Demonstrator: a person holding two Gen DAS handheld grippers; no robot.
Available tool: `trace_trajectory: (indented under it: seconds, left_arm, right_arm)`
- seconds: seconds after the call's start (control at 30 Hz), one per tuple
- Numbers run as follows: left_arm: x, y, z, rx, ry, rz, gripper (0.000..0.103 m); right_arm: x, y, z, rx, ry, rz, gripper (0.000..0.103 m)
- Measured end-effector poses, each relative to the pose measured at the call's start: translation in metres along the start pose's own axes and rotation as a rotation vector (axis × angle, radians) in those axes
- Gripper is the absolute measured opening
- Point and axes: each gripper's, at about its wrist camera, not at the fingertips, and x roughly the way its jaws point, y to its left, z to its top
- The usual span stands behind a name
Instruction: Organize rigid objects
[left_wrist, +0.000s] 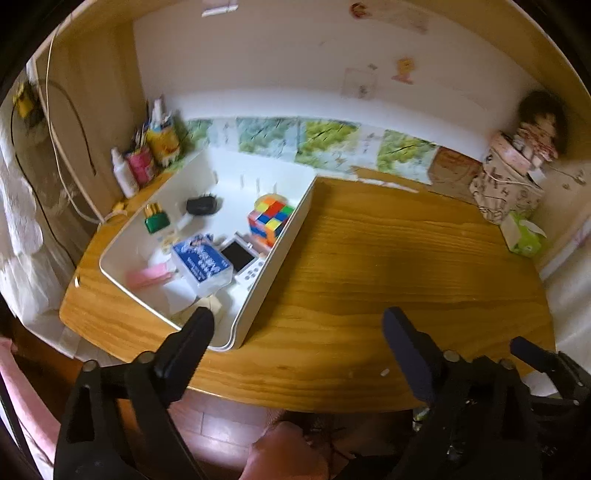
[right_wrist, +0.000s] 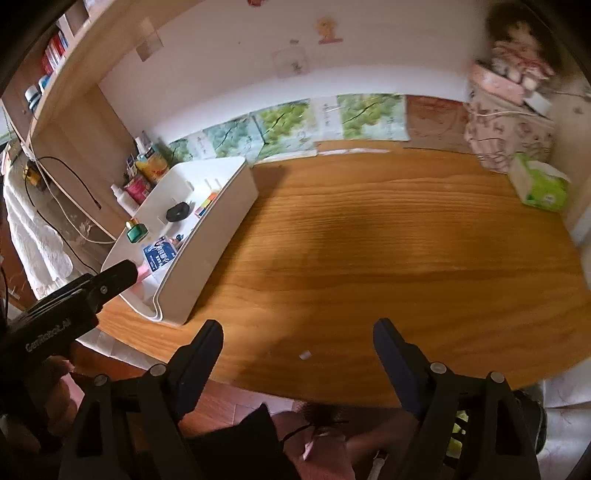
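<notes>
**Clerk:** Item one: white bin (left_wrist: 295, 218), at the left end of the tabletop (left_wrist: 406, 266), near the back edge. Contents: colour cube (left_wrist: 271, 218), blue box (left_wrist: 203, 264), white handheld device (left_wrist: 243, 260), green bottle (left_wrist: 156, 219), black charger (left_wrist: 201, 205), pink pad (left_wrist: 147, 277).

**Checker:** Tongs?

**Clerk:** Left tongs (left_wrist: 297, 328): apart, empty, at the bin's near corner. Right tongs (right_wrist: 297, 332): apart, empty, over the front edge.

**Checker:** Loose goods outside the bin?

**Clerk:** One small white scrap (right_wrist: 305, 355) near the front edge; green tissue pack (right_wrist: 541, 184) at the far right corner. The collecting looks nearly finished.

**Checker:** Handling note?

**Clerk:** The scrap is thin: pinch low, tongs almost flat to the wood, then lift it clear over the bin wall before letting go.
</notes>
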Motion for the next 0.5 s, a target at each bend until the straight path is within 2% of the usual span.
trace_trajectory:
  seconds: [0.1, 0.23, 0.33, 0.5]
  left_arm:
    - [-0.015, -0.01, -0.001, 0.031, -0.07, 0.002, 0.097]
    - [-0.035, -0.019, -0.001, 0.052, -0.164, 0.035, 0.101]
    - [-0.043, -0.022, 0.003, 0.058, -0.202, 0.061, 0.102]
    - [-0.048, -0.027, 0.004, 0.073, -0.24, 0.096, 0.102]
  right_arm:
    - [-0.015, -0.002, -0.005, -0.01, -0.027, -0.02, 0.086]
    - [-0.036, 0.0, -0.006, -0.04, -0.113, -0.072, 0.086]
    - [-0.049, 0.0, -0.004, -0.064, -0.162, -0.106, 0.103]
    - [-0.065, -0.001, 0.001, -0.082, -0.248, -0.118, 0.103]
